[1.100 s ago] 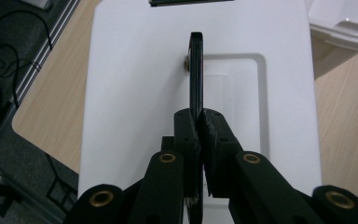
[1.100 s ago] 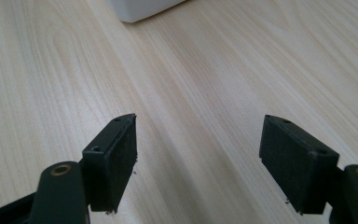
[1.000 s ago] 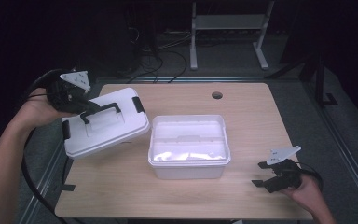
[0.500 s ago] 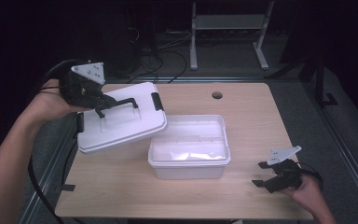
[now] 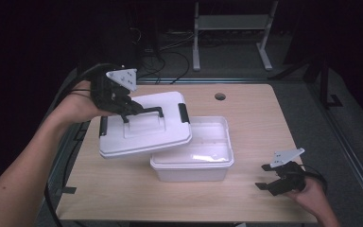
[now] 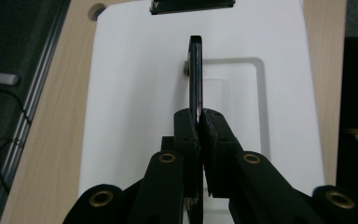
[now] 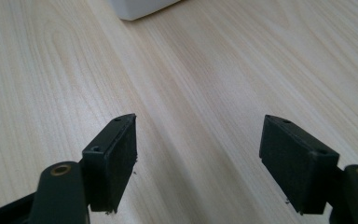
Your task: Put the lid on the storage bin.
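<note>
My left gripper (image 5: 131, 109) is shut on the black handle (image 5: 144, 112) of a white lid (image 5: 142, 127), which hangs tilted in the air and overlaps the left part of an open white bin (image 5: 208, 163). In the left gripper view the fingers (image 6: 186, 133) pinch the thin black handle (image 6: 196, 74) edge-on above the lid (image 6: 130, 93). A black latch (image 6: 191, 5) marks the lid's far end. My right gripper (image 5: 266, 177) rests open on the table near the front right corner, jaws apart over bare wood (image 7: 196, 121).
The wooden table (image 5: 246, 113) has a round cable hole (image 5: 220, 96) at the back. A metal frame (image 5: 227, 28) and cables lie on the dark floor beyond. A corner of the bin (image 7: 140, 8) lies ahead of the right gripper.
The left gripper has carried the lid by its handle up and to the right, from beside the bin to partly over it. The right gripper has stayed put.
</note>
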Tool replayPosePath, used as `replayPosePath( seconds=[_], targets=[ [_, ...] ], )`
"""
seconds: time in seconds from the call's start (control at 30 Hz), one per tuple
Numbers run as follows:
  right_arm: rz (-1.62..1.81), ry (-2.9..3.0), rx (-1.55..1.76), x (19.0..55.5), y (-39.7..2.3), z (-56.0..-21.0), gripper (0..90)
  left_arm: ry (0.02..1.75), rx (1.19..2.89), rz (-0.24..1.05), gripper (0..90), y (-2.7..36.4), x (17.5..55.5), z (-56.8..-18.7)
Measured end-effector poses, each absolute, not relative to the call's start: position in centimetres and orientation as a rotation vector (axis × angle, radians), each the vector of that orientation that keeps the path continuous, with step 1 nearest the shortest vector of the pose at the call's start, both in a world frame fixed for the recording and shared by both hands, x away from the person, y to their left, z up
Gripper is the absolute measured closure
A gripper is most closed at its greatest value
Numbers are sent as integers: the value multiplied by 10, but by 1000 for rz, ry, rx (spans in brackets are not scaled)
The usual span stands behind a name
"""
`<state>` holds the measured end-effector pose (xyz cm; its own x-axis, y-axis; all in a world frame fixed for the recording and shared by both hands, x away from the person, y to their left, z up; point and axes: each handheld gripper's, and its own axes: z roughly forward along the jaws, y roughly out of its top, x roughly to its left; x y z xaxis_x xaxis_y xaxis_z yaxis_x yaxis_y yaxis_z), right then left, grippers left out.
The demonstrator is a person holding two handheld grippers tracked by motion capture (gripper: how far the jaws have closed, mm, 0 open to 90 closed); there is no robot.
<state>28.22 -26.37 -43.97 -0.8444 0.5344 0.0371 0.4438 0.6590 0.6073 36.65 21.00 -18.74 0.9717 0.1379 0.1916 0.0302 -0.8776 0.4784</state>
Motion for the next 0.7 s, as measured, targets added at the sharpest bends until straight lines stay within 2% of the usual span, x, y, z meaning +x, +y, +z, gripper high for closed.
replayPosePath(
  seconds=[0.7],
  targets=[
    [960, 2713, 804, 278, -268, -436, 270, -49, 2618, 206, 850, 117, 375, -213]
  ],
)
